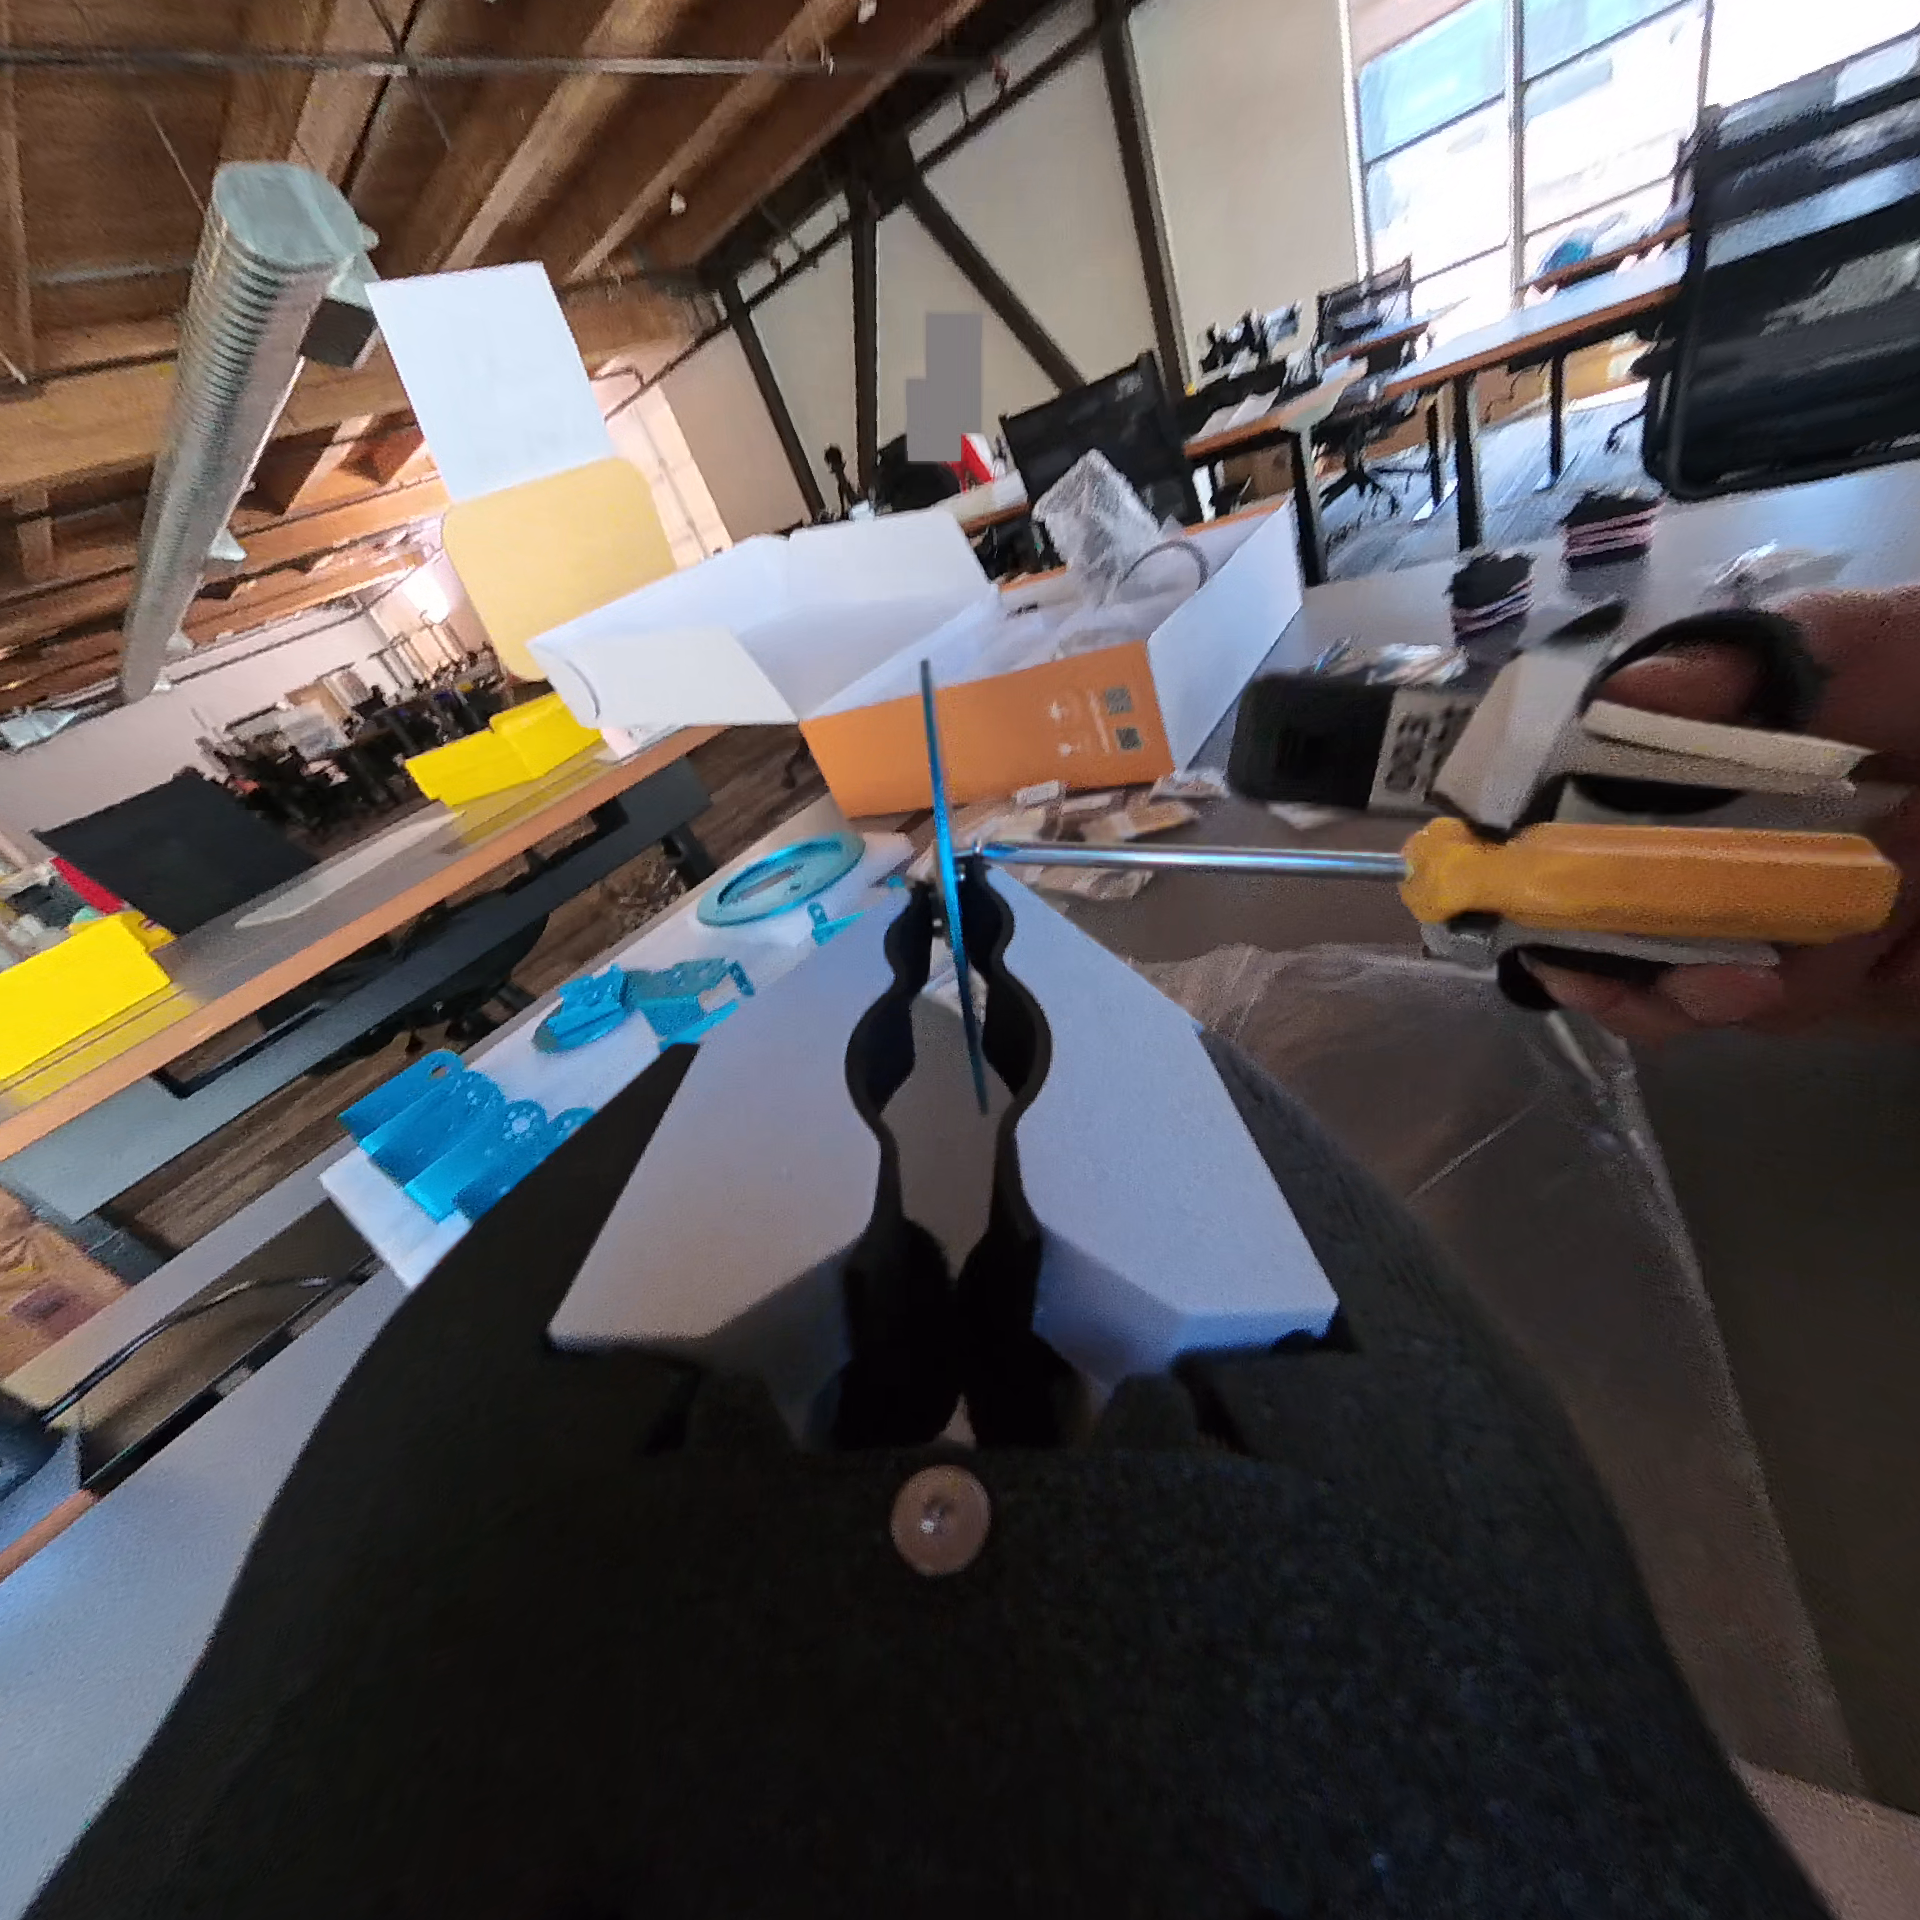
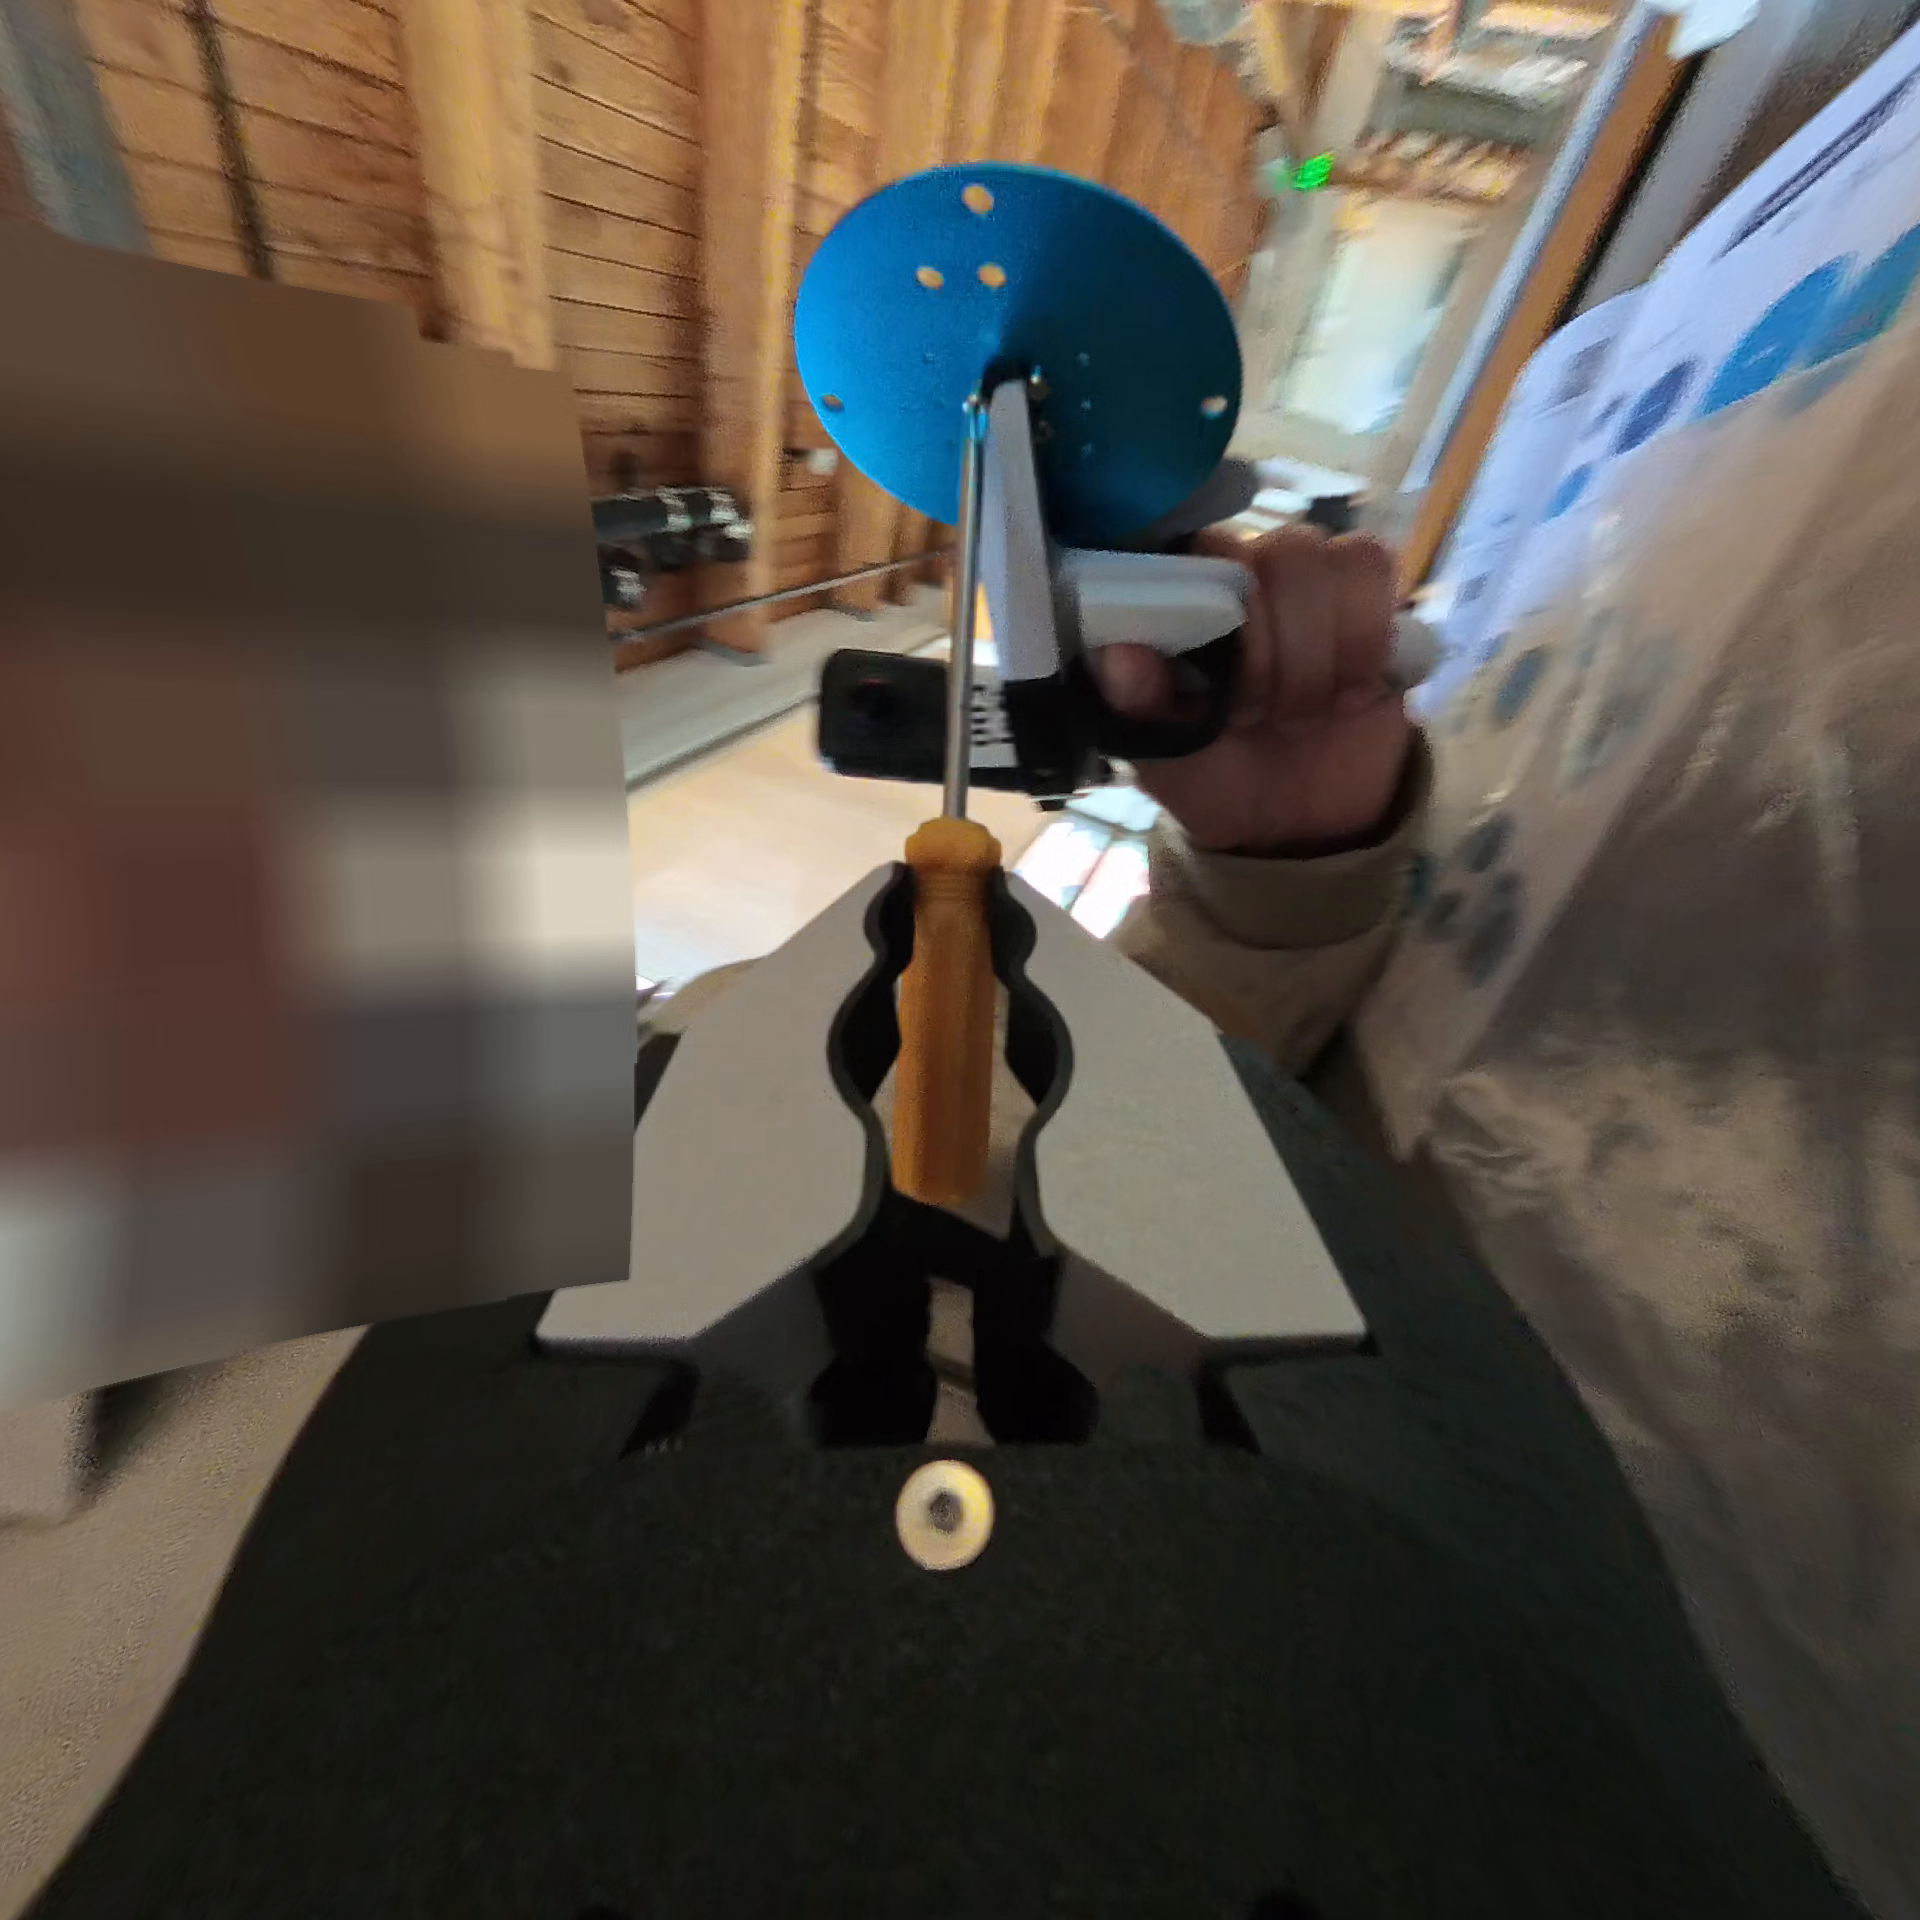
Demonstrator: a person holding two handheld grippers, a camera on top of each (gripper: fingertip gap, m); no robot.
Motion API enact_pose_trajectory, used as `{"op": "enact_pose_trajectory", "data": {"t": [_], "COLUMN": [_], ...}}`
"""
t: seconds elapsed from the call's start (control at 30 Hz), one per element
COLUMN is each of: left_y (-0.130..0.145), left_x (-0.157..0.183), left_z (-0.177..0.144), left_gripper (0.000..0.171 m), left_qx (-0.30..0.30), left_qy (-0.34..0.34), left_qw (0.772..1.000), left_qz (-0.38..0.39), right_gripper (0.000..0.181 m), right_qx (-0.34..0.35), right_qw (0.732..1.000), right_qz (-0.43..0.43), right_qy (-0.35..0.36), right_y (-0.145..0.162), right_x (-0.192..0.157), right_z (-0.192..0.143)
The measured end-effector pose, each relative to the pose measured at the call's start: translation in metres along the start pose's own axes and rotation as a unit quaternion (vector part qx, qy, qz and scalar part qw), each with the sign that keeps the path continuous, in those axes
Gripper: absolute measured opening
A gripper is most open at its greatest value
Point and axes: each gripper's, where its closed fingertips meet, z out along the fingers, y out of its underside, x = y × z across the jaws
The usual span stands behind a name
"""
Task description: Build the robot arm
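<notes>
My left gripper [image 1: 961, 914] is shut on a thin blue metal disc [image 1: 954, 883], held edge-on and upright above the table. In the right wrist view the disc [image 2: 914, 343] shows its round face with several holes. My right gripper [image 2: 951, 914] is shut on the orange handle of a screwdriver [image 2: 943, 1029]. Its steel shaft [image 2: 964, 623] reaches to the disc's centre, tip touching there. In the left wrist view the screwdriver [image 1: 1642, 883] comes in from the right, with the right gripper [image 1: 1496, 883] and a hand [image 1: 1829, 821] around it.
A white sheet [image 1: 727, 977] on the grey table carries a blue ring [image 1: 779, 878] and several blue metal brackets [image 1: 644, 1003]. An open orange and white box [image 1: 987, 738] stands behind. Small packets [image 1: 1101, 821] lie near it. A person's light-sleeved arm [image 2: 1288, 914] is close on the right. Across from one pair of fingers to the other is roughly 9 cm.
</notes>
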Motion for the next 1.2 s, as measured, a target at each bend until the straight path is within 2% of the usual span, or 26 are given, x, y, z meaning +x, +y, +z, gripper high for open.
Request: {"op": "enact_pose_trajectory", "data": {"t": [0.03, 0.2, 0.3, 0.37, 0.43, 0.53, 0.63, 0.73, 0.77, 0.83, 0.93, 0.97, 1.0, 1.03, 1.1, 1.13, 1.2], "left_y": [0.006, 0.030, 0.040, 0.047, 0.054, 0.059, 0.062, 0.066, 0.067, 0.067, 0.067, 0.067, 0.067, 0.064, 0.056, 0.052, 0.044], "left_x": [-0.001, -0.002, -0.001, -0.004, -0.008, -0.012, -0.015, -0.018, -0.018, -0.016, -0.015, -0.015, -0.014, -0.014, -0.016, -0.017, -0.018], "left_z": [0.002, 0.009, 0.013, 0.014, 0.014, 0.014, 0.014, 0.013, 0.013, 0.014, 0.014, 0.013, 0.013, 0.012, 0.010, 0.008, 0.006], "left_gripper": [0.007, 0.006, 0.006, 0.006, 0.007, 0.006, 0.006, 0.006, 0.006, 0.006, 0.006, 0.006, 0.006, 0.006, 0.006, 0.006, 0.006], "left_qx": [-0.015, -0.071, -0.096, -0.112, -0.129, -0.142, -0.148, -0.156, -0.158, -0.158, -0.159, -0.158, -0.158, -0.152, -0.139, -0.134, -0.122], "left_qy": [-0.004, -0.011, -0.015, -0.023, -0.033, -0.040, -0.044, -0.047, -0.046, -0.042, -0.040, -0.039, -0.039, -0.042, -0.055, -0.065, -0.080], "left_qw": [1.000, 0.997, 0.995, 0.993, 0.991, 0.988, 0.986, 0.983, 0.982, 0.981, 0.981, 0.981, 0.981, 0.983, 0.988, 0.989, 0.989], "left_qz": [0.005, -0.001, -0.008, -0.015, -0.024, -0.043, -0.057, -0.081, -0.090, -0.101, -0.103, -0.105, -0.102, -0.093, -0.039, -0.009, 0.026], "right_gripper": [0.013, 0.018, 0.019, 0.020, 0.024, 0.030, 0.031, 0.025, 0.023, 0.019, 0.017, 0.017, 0.017, 0.016, 0.016, 0.016, 0.015], "right_qx": [0.001, -0.008, -0.016, -0.013, -0.028, -0.052, -0.073, -0.075, -0.077, -0.087, -0.113, -0.121, -0.123, -0.120, -0.100, -0.083, -0.057], "right_qw": [0.999, 0.967, 0.939, 0.914, 0.874, 0.784, 0.655, 0.517, 0.479, 0.422, 0.357, 0.344, 0.349, 0.379, 0.469, 0.530, 0.679], "right_qz": [-0.028, -0.161, -0.220, -0.265, -0.321, -0.434, -0.547, -0.621, -0.637, -0.662, -0.679, -0.678, -0.675, -0.665, -0.629, -0.601, -0.504], "right_qy": [0.034, 0.200, 0.264, 0.307, 0.364, 0.441, 0.516, 0.585, 0.599, 0.614, 0.632, 0.638, 0.639, 0.632, 0.611, 0.593, 0.531], "right_y": [-0.003, -0.012, -0.014, -0.019, -0.021, -0.025, -0.033, -0.045, -0.047, -0.050, -0.053, -0.054, -0.055, -0.053, -0.051, -0.051, -0.045], "right_x": [0.007, 0.036, 0.048, 0.054, 0.061, 0.068, 0.071, 0.067, 0.065, 0.061, 0.064, 0.064, 0.062, 0.059, 0.055, 0.053, 0.051], "right_z": [-0.002, -0.012, -0.016, -0.020, -0.026, -0.033, -0.042, -0.055, -0.057, -0.056, -0.059, -0.061, -0.062, -0.060, -0.057, -0.055, -0.049]}}
